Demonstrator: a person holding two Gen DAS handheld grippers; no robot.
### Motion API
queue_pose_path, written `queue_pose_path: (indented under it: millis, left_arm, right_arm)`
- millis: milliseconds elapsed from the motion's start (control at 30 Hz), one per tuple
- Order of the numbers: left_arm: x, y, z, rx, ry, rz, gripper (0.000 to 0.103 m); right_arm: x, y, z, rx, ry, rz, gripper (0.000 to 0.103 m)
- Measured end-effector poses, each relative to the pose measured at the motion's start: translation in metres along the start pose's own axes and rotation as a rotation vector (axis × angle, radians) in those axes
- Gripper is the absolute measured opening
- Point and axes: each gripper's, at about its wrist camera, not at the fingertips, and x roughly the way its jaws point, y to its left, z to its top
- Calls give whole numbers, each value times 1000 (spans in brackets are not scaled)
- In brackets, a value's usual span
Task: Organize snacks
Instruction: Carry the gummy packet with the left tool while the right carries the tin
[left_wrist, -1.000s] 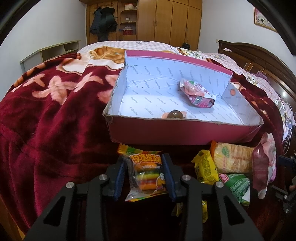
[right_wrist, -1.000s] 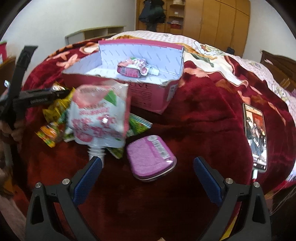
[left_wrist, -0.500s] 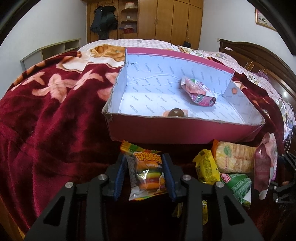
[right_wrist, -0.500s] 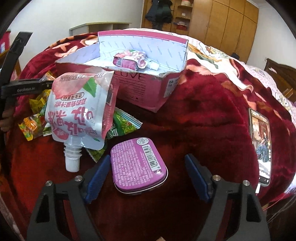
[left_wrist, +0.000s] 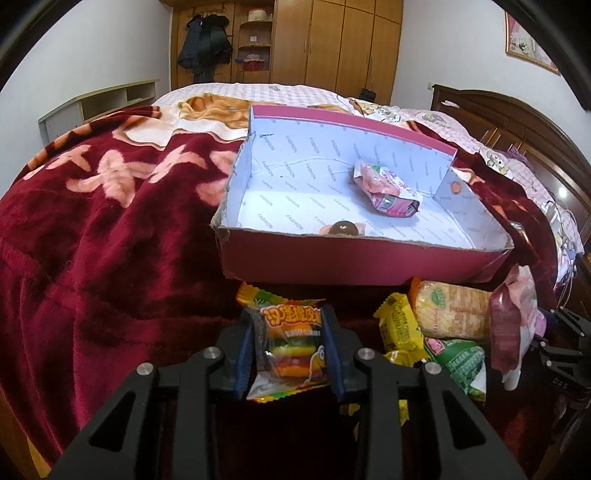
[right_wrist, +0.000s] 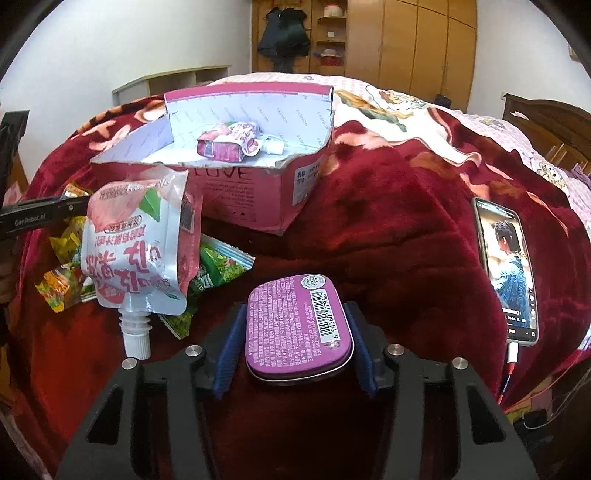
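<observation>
- Both tools are loaded up at once. The left tool (left_wrist: 291, 350) is pinched narrow on a crinkly burger gummy packet (left_wrist: 293, 347), clear plastic with bright print, sitting just in front of the pink box (left_wrist: 362, 262).
- The right tool (right_wrist: 295, 339) has its blue pads snug on both sides of a purple tin (right_wrist: 297, 328), a flat rounded-rectangle thing with a barcode label, hard and smooth. Looks like it's resting on the blanket (right_wrist: 388, 221), but I can't tell for sure.
- My guess at the step: pickup done, next is lift and carry both over the box's near wall and drop them inside.
- The box is torn cardboard, white lined inside, and already holds a crumpled pink pouch (left_wrist: 388, 188) and a brown round candy (left_wrist: 343, 229).
- The blanket is plush dark red velvet, so stuff sinks in a bit.
- Loose pile near the box: a floppy spouted jelly pouch (right_wrist: 136, 254), a rice cracker pack (left_wrist: 454, 310), plus yellow and green wrappers.
- The tin might slip; the packet will just flop.
</observation>
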Motion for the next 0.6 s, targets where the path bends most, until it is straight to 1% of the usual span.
queue_pose_path:
  millis: [300,600]
  left_arm:
    - [-19,2,7,-9,-47,-26,34]
    - [-27,-5,26,20,-100,-33,34]
  right_arm:
    - [-16,0,2,63,-52,3,53]
    - [-26,2,9,94,-86,14,53]
